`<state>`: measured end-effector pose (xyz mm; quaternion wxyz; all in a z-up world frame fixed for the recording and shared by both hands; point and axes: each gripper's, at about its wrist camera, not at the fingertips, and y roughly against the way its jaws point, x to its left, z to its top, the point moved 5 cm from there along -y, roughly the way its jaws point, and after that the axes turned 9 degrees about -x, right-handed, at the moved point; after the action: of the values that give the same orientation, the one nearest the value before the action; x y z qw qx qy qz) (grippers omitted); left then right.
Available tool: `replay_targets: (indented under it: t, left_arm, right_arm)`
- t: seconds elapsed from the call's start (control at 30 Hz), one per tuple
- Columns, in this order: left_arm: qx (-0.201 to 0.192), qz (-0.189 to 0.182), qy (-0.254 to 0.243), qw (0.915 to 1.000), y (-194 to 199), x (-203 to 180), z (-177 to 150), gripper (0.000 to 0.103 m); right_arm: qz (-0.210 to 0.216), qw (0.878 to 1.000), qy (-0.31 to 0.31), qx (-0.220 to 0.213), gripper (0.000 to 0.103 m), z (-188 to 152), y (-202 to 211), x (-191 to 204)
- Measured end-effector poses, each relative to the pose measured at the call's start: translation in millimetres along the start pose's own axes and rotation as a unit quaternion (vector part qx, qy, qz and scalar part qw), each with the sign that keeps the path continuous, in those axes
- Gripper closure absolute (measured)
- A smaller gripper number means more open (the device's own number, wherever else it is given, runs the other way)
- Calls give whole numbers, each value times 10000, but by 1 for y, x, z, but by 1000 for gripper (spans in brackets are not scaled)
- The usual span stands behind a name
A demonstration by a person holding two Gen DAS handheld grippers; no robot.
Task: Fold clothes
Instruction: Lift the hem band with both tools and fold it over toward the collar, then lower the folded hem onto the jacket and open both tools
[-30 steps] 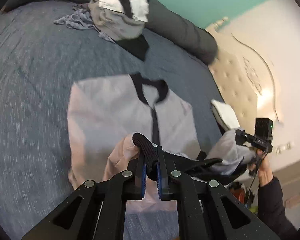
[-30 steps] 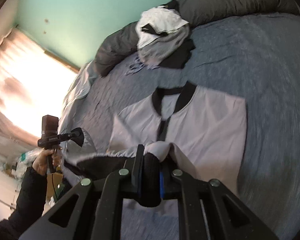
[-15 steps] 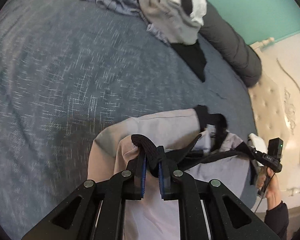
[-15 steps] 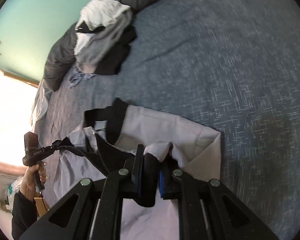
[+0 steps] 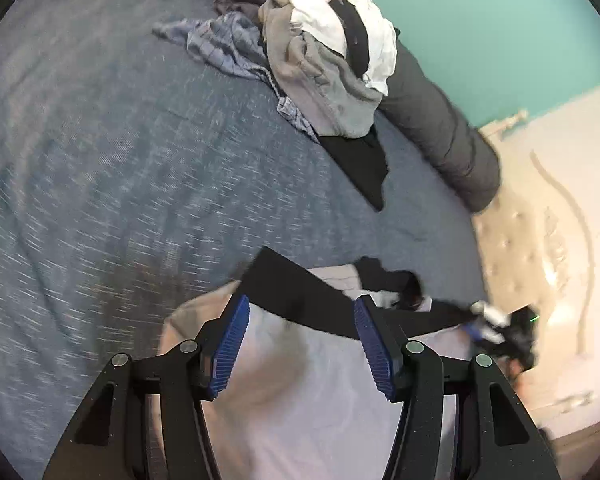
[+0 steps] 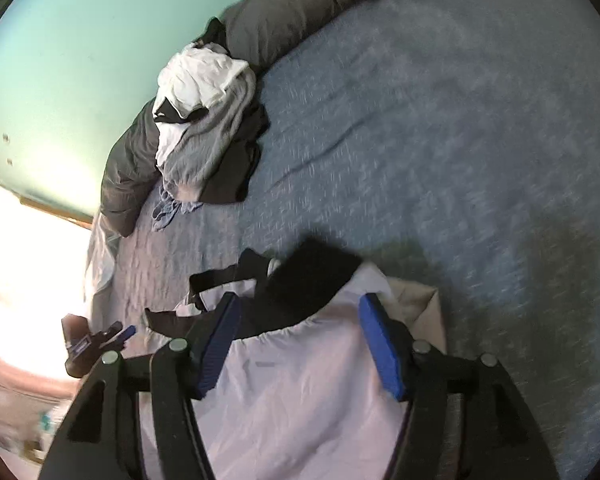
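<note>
Jaws of left hand-held gripper [image 5: 300,344] and right hand-held gripper [image 6: 300,344] are opening, shirt [image 5: 320,420] unpinched; no legible writing.

Both claws, clamped on the jacket's black hem a second ago, are opening now: left claw [image 5: 302,342] and right claw [image 6: 300,344] have pads clear of the cloth. The jacket [image 5: 320,392], earlier spread flat with collar showing, now lies folded over, hem [image 5: 300,296] dropped across it near the collar.
</note>
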<state>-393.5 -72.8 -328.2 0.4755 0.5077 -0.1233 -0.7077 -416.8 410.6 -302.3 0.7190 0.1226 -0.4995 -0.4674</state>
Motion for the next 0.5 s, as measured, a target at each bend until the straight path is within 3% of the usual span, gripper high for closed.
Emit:
replay_targets:
  t: [0.13,0.27,0.5]
  left_arm:
    - [91,306,-429,9986,0,1,-5,44]
    - [247,522,-644,9963,-14,9,-17,44]
    - [311,599,-895,9937,-35,16,-22,44]
  right_arm:
    - [-306,9973,647,-133,40,3,8,5]
    - [-784,9876,1354,145,40,-12,-7,-3]
    - [-801,9861,1423,316,40,-28,-42,-24]
